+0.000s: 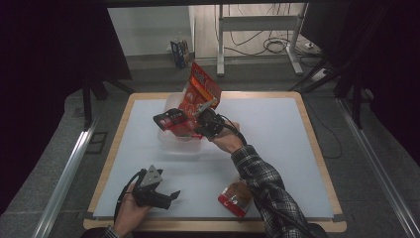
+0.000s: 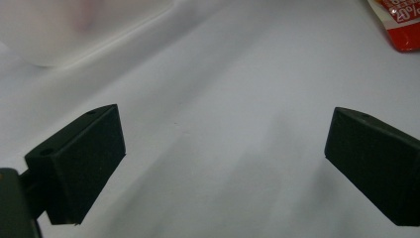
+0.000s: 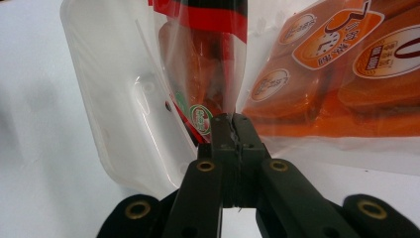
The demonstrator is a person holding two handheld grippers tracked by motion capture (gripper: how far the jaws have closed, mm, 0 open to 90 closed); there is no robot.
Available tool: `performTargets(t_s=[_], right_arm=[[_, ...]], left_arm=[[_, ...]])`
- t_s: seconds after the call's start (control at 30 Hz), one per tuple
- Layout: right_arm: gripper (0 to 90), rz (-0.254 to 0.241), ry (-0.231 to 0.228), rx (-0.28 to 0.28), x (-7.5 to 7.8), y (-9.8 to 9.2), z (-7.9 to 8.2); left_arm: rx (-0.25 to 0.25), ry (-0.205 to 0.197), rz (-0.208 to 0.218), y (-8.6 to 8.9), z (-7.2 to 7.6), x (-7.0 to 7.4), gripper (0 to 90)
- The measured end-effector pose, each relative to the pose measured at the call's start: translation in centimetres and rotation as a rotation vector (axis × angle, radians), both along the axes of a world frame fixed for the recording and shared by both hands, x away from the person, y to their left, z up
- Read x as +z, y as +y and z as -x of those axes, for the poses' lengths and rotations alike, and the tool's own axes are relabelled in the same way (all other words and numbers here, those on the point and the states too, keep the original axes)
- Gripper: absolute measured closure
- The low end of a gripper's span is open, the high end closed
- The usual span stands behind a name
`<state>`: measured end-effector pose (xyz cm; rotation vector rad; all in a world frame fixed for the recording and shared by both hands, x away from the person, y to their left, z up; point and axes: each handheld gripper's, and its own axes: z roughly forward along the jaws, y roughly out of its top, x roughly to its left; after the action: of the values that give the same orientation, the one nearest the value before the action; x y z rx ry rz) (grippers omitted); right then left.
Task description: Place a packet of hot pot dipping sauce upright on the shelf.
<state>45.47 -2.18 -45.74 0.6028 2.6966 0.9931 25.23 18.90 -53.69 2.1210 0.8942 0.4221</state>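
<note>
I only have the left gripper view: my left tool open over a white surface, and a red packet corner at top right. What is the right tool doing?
Observer: The right tool is shut on the clear edge of a red packet.
Operator: Where is that happening?
Observer: Over a clear container toward the far middle of the table, as the high view shows it.
Operator: Anything else at that container?
Observer: A second, orange-red packet stands upright there, seemingly inside it.
</note>
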Motion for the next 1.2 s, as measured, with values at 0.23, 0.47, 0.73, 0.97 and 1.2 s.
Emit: performTargets(t_s=[0.23, 0.47, 0.73, 0.97, 1.2], right_arm=[[88.3, -0.014, 0.014, 0.0, -0.4, 0.2, -0.2], [80.9, 0.001, 0.002, 0.01, -0.9, 0.5, -0.1], [56.5, -0.014, -0.015, 0.008, 0.0, -0.7, 0.4], [36.3, -0.047, -0.014, -0.007, 0.1, -1.9, 1.1], [20.2, -0.101, -0.011, -0.002, -0.1, -2.8, 2.4]], left_arm=[[0.002, 0.0, 0.005, -0.1, 0.0, 0.0, 2.2], [0.003, 0.001, 0.006, 0.0, 0.0, 0.0, 2.2], [-0.003, 0.004, -0.008, -0.1, 0.0, -0.1, 2.2], [-0.001, 0.004, -0.009, -0.1, 0.0, -0.1, 2.2], [0.0, -0.001, -0.006, -0.1, 0.0, 0.0, 2.2]])
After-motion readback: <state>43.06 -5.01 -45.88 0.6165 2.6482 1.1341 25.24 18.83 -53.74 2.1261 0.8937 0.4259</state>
